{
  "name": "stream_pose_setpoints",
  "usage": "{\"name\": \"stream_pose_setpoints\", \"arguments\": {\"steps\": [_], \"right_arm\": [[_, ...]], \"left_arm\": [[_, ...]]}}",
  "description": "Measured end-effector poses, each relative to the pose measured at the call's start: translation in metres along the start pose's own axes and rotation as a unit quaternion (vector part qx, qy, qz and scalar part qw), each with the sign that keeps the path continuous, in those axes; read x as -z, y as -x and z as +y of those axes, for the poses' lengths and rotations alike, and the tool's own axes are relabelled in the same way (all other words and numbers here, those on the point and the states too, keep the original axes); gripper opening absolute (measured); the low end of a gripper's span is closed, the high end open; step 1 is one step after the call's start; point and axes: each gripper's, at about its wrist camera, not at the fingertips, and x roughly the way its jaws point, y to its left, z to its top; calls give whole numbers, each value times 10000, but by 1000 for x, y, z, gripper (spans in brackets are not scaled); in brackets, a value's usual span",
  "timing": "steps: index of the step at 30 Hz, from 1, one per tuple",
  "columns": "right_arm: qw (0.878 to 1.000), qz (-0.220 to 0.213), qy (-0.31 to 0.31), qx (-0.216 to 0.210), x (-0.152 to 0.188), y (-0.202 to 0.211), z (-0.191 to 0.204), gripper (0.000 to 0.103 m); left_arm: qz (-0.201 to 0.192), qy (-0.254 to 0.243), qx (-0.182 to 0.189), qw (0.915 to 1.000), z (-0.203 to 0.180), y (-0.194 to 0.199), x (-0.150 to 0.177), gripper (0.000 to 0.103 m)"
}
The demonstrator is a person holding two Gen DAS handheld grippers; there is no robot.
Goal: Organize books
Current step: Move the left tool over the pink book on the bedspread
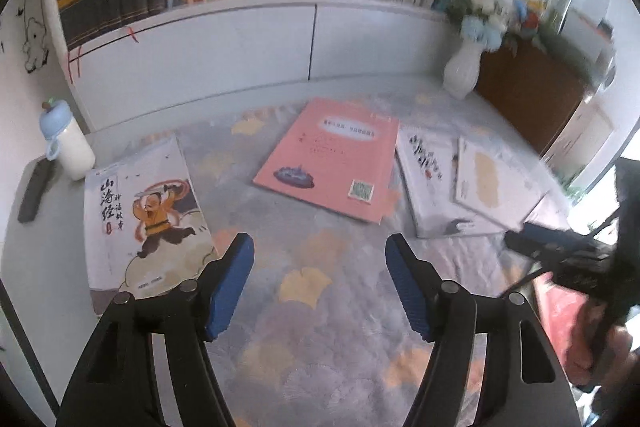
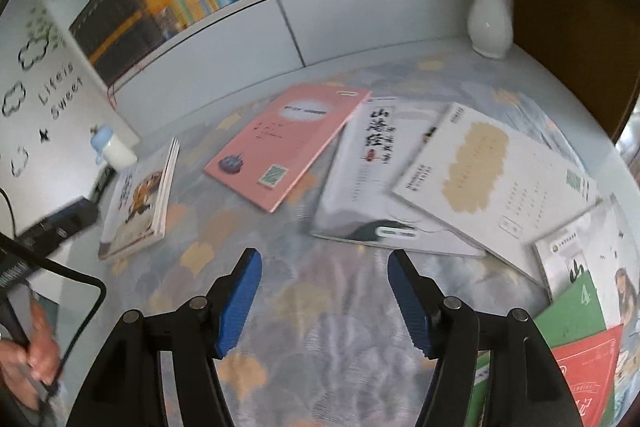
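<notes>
Shelf (image 1: 200, 3): upright books, packed | vase (image 2: 490, 23): blue-white flowers | bench (image 2: 320, 327): pink book (image 2: 280, 151), others flat | left gripper (image 1: 320, 283), right gripper (image 2: 325, 299): jaws apart, empty

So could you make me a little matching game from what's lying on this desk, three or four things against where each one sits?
Things:
1. pink book
2. white vase
3. bottle with the blue cap
4. green book

Places:
A. at the desk's far left, next to the wall
B. flat in the middle of the patterned cloth
C. at the near right, atop a red book
D. at the back right, against the brown cabinet

Pairs: 1-B, 2-D, 3-A, 4-C
</notes>
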Motion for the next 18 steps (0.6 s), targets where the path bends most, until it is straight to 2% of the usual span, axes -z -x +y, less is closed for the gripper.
{"name": "stream_pose_setpoints", "arguments": {"steps": [3,6,13,16,18], "right_arm": [[9999,27,-93,-119,-4,2,-11,63],[9998,81,130,-157,-14,0,-8,63],[9961,368,705,-392,-45,-44,17,63],[9943,618,726,-473,-53,-74,23,63],[9935,734,686,-531,-57,-93,26,63]], "left_arm": [[98,-282,-457,9985,-14,-12,-8,66],[177,-359,-574,9975,-16,-27,-24,66],[399,167,-316,9986,14,-74,-55,66],[630,511,-53,9967,35,-105,-65,66],[832,663,-6,9943,46,-125,-69,65]]}}
